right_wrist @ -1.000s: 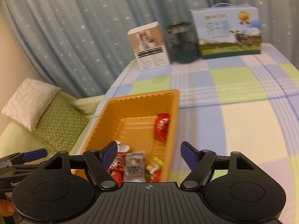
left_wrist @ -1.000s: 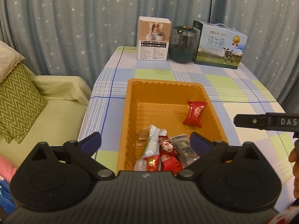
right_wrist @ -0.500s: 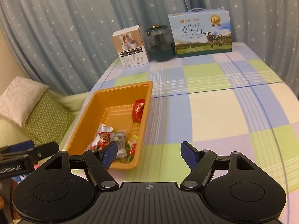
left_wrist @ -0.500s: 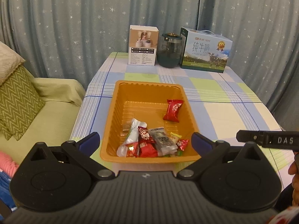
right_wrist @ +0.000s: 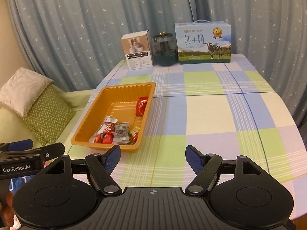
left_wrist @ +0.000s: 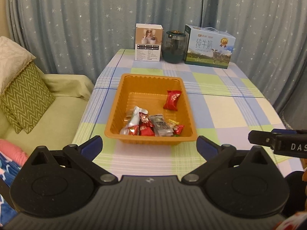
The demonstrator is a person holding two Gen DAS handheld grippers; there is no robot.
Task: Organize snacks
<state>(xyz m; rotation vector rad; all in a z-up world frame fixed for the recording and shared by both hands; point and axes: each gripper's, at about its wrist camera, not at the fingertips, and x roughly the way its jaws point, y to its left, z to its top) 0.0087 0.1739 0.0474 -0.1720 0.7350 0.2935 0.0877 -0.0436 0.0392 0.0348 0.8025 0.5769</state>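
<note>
While both my grippers hang over the near edge of the desk (right_wrist: 209, 113), nothing lies between them and the orange tray (left_wrist: 151, 80). Its snacks (left_wrist: 153, 127) bunch at the near end, and one red packet (left_wrist: 172, 100) sits apart by the right wall. At the far edge stand a white box (left_wrist: 148, 45), a dark jar (left_wrist: 173, 48) and a carton (right_wrist: 203, 43) reading "PURE MILK". The left gripper (left_wrist: 149, 145) and right gripper (right_wrist: 153, 158) both have jaws apart and empty. The left one's side reads "GenRobot.AI". A sofa (left_wrist: 48, 115) with cushions flanks the desk.
</note>
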